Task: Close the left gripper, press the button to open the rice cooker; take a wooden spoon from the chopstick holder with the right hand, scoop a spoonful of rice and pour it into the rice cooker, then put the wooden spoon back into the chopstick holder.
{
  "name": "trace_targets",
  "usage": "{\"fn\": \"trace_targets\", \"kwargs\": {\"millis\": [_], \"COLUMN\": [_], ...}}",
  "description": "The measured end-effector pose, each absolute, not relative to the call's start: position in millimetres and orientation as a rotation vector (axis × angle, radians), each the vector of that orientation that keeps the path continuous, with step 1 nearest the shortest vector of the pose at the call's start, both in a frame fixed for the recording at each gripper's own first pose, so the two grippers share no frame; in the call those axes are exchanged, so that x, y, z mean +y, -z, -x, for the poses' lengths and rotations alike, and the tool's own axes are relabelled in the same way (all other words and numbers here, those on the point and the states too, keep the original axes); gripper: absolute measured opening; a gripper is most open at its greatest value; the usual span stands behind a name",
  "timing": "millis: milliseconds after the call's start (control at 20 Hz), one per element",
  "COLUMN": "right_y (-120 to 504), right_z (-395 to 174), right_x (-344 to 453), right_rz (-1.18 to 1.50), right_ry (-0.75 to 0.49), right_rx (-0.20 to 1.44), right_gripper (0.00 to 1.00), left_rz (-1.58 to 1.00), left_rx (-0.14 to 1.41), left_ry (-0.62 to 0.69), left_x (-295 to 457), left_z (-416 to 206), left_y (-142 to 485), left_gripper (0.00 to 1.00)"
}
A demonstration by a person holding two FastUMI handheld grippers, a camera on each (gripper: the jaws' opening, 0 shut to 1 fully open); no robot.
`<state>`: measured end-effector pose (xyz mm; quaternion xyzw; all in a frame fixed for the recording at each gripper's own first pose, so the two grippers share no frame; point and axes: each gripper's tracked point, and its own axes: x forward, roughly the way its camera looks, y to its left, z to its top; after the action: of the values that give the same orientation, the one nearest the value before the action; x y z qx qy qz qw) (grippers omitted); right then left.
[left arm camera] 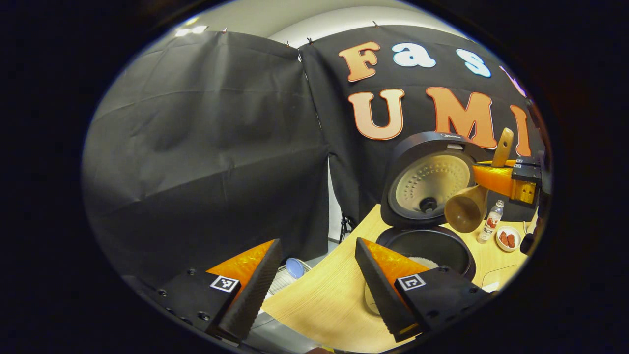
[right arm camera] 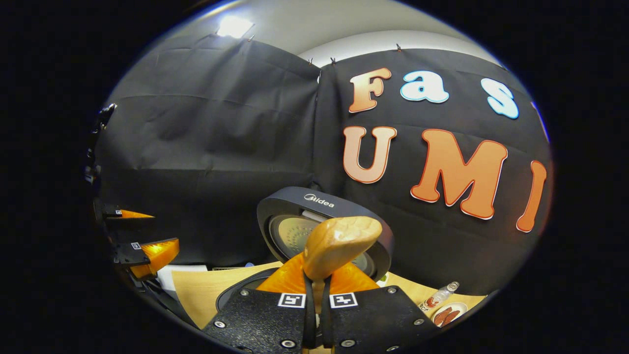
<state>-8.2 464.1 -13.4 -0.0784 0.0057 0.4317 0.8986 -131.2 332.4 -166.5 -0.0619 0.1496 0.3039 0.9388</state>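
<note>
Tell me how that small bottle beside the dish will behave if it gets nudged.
The small bottle stands upright, tall and narrow on the table, so it would probably tip rather than slide. Its round body suggests it would then roll. It sits close beside the small dish, so it might knock into that. How full it is, I cannot tell.

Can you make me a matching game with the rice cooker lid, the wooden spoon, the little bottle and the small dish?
Things:
1. rice cooker lid
2. wooden spoon
3. bottle
4. small dish

States:
A. holds red pieces
B. standing upright on the table
C. swung up, open
D. gripped by the right gripper

Pairs: 1-C, 2-D, 3-B, 4-A
</note>
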Motion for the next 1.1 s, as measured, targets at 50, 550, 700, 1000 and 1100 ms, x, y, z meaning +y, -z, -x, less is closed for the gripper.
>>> {"fn": "trace_targets", "kwargs": {"millis": [50, 550, 700, 1000, 1100], "right_y": [11.7, 27.1, 63.6, 108.1, 126.7], "right_z": [8.6, -19.9, -35.5, -38.4, -34.6], "right_x": [459.8, 317.9, 243.2, 108.9, 68.1], "right_rz": [0.14, -0.133, -0.104, -0.183, -0.194], "right_ry": [-0.895, -0.719, -0.575, -0.317, -0.238], "right_rx": [0.024, 0.24, 0.303, 0.39, 0.424], "right_gripper": [0.04, 0.04, 0.04, 0.04, 0.04], "left_rz": [0.124, 0.094, 0.109, 0.121, 0.148], "left_rx": [0.306, 0.303, 0.29, 0.285, 0.289], "left_ry": [-0.617, -0.548, -0.547, -0.54, -0.52], "left_x": [330.7, 295.7, 293.2, 278.2, 262.2], "left_z": [130.6, 104.7, 98.0, 78.8, 71.1], "left_y": [165.3, 152.3, 139.7, 122.5, 120.5], "left_gripper": [1.0, 1.0, 1.0, 1.0, 1.0]}}
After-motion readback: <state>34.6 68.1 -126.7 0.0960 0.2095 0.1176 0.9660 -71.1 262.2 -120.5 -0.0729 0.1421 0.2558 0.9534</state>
